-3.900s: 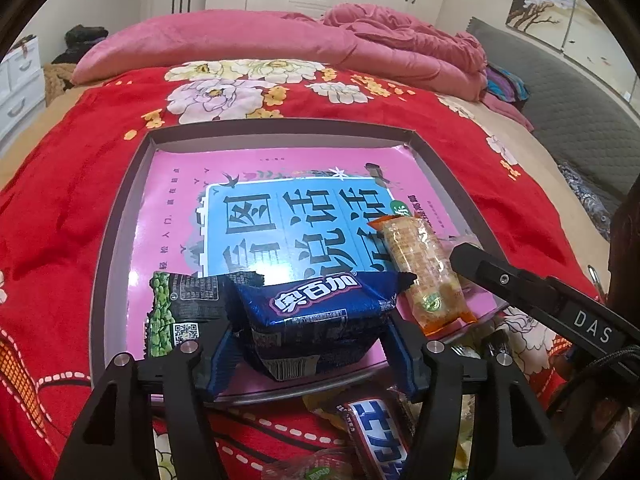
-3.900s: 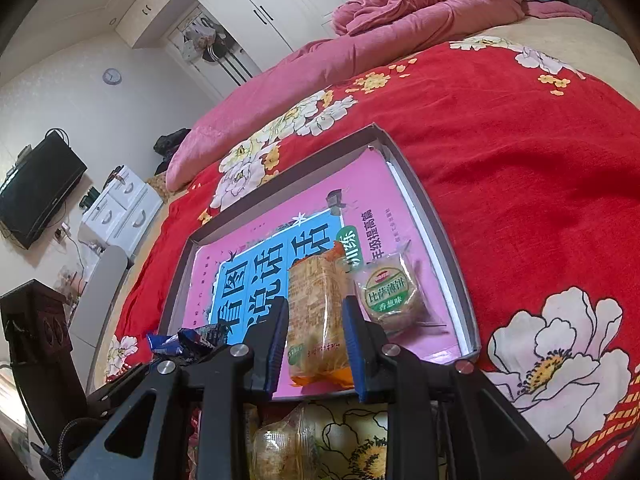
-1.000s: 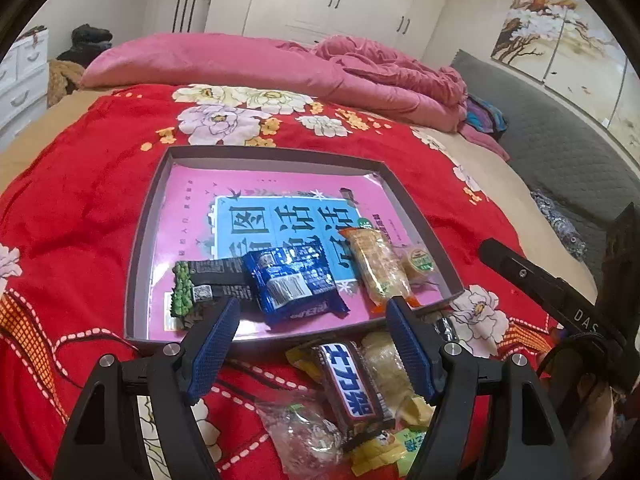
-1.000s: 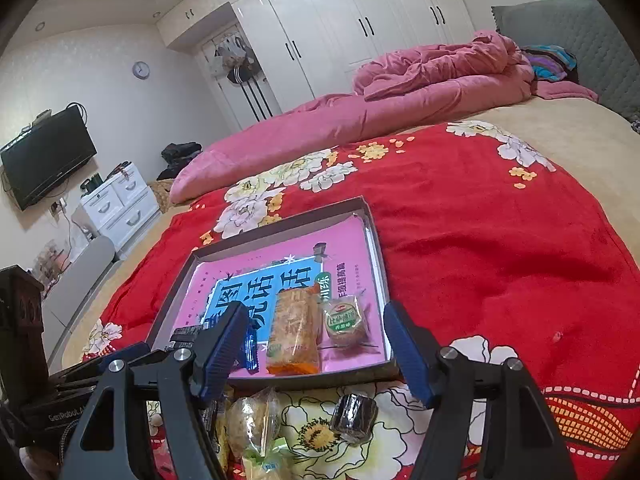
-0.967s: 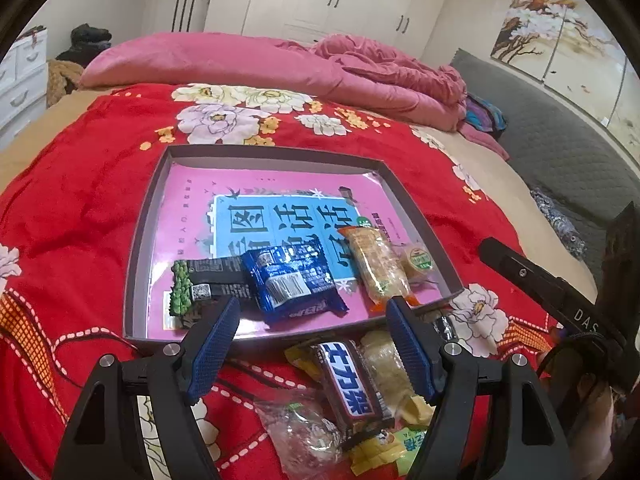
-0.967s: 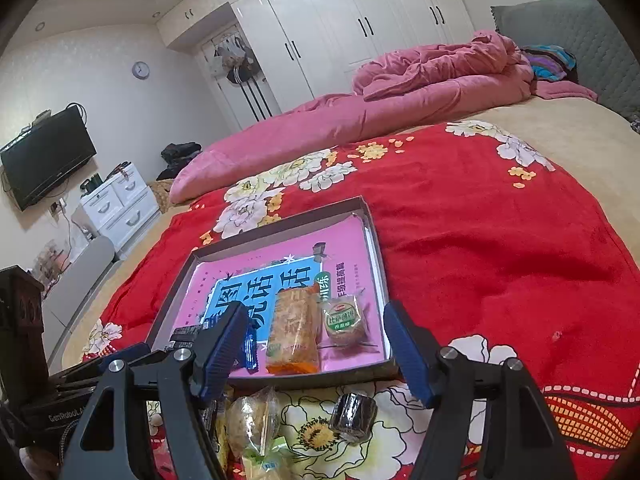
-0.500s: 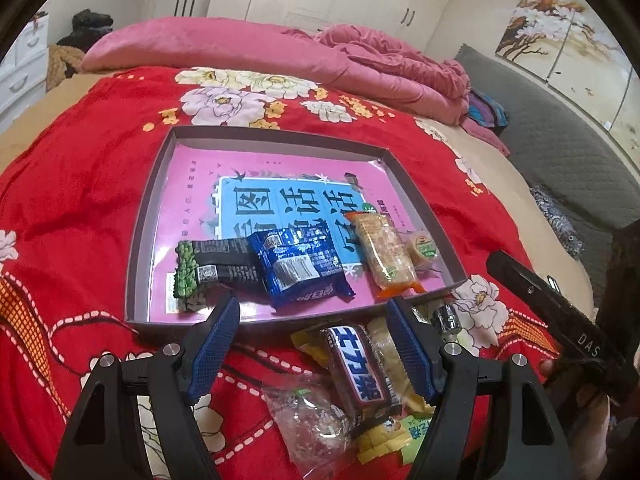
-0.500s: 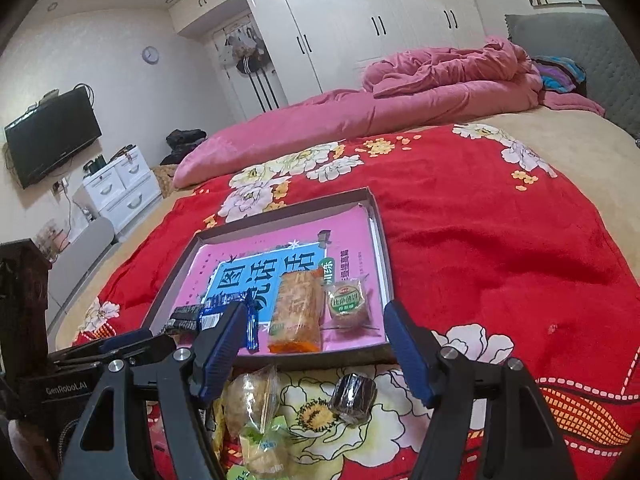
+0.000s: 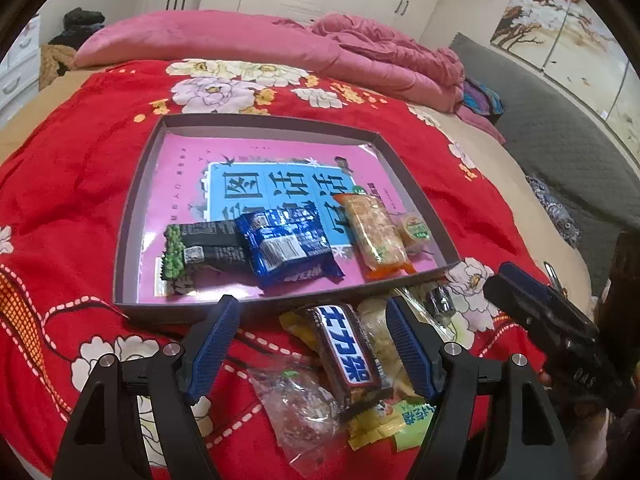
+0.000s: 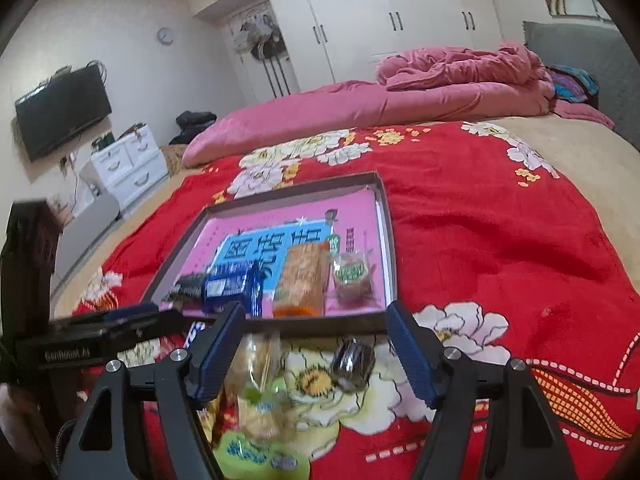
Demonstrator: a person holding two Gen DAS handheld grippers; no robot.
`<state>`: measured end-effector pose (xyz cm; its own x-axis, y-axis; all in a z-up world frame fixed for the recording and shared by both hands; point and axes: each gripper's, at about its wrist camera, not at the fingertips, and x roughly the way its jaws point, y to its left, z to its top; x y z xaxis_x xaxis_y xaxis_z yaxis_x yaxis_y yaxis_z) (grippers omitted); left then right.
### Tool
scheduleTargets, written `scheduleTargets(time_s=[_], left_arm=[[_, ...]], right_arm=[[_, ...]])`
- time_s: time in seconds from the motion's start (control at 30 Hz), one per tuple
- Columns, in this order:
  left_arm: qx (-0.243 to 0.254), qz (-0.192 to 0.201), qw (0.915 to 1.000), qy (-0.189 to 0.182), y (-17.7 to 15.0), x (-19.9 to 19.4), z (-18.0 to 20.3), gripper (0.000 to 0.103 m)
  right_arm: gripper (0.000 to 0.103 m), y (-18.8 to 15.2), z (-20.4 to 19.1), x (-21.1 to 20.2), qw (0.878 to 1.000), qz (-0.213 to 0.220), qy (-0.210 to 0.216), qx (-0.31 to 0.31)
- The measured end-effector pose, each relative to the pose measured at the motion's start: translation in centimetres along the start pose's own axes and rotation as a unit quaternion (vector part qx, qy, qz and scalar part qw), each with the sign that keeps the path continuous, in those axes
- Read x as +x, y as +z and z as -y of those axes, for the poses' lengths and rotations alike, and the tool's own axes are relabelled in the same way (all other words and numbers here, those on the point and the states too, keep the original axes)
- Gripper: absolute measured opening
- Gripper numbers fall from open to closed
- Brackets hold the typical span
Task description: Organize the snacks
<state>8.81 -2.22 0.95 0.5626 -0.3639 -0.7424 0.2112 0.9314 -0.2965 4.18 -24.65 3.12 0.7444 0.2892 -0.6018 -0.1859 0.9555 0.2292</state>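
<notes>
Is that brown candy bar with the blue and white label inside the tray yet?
Out. The candy bar lies on the red bedspread, just outside the tray's near wall, between the left gripper's open jaws.

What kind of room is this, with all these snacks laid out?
Most likely a home bedroom: the snacks lie on a bed under a red floral bedspread, a pink quilt is heaped behind, and white wardrobes line the wall.

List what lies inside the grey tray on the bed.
Grey tray: pink book, black-green pea packet, blue biscuit pack, orange cracker pack, small round pastry. The book's lower cover is hidden beneath them.
</notes>
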Motion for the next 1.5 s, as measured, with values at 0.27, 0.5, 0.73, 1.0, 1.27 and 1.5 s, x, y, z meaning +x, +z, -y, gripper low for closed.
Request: scheduleTargets(time_s=[0.27, 0.5, 0.73, 1.0, 1.27, 1.5], left_arm=[[0.013, -0.014, 0.9998, 0.005, -0.4, 0.7, 1.1, 0.077], [0.025, -0.023, 0.9991, 0.024, -0.9, 1.1, 1.6, 0.077], [0.024, -0.032, 0.9989, 0.025, -0.9, 1.4, 1.7, 0.077], [0.017, -0.045, 0.9985, 0.027, -1.2, 2.0, 1.9, 0.077], [0.017, -0.056, 0.9975, 0.040, -1.4, 2.6, 1.8, 0.077], [0.013, -0.067, 0.9970, 0.037, -1.6, 3.0, 1.4, 0.077]], right_arm=[[0.073, -1.6, -0.7, -0.2, 1.000, -0.027, 0.009, -0.013], [0.073, -2.2, -2.0, -0.3, 0.999, -0.037, 0.017, -0.030], [0.073, -3.0, -2.2, -0.2, 0.998, -0.054, 0.007, -0.040], [0.073, -4.1, -2.2, 0.0, 0.996, -0.075, 0.005, -0.042], [0.073, -4.9, -3.1, 0.9, 0.994, -0.093, 0.005, -0.058], [0.073, -5.8, -3.3, 2.8, 0.990, -0.125, -0.013, -0.063]])
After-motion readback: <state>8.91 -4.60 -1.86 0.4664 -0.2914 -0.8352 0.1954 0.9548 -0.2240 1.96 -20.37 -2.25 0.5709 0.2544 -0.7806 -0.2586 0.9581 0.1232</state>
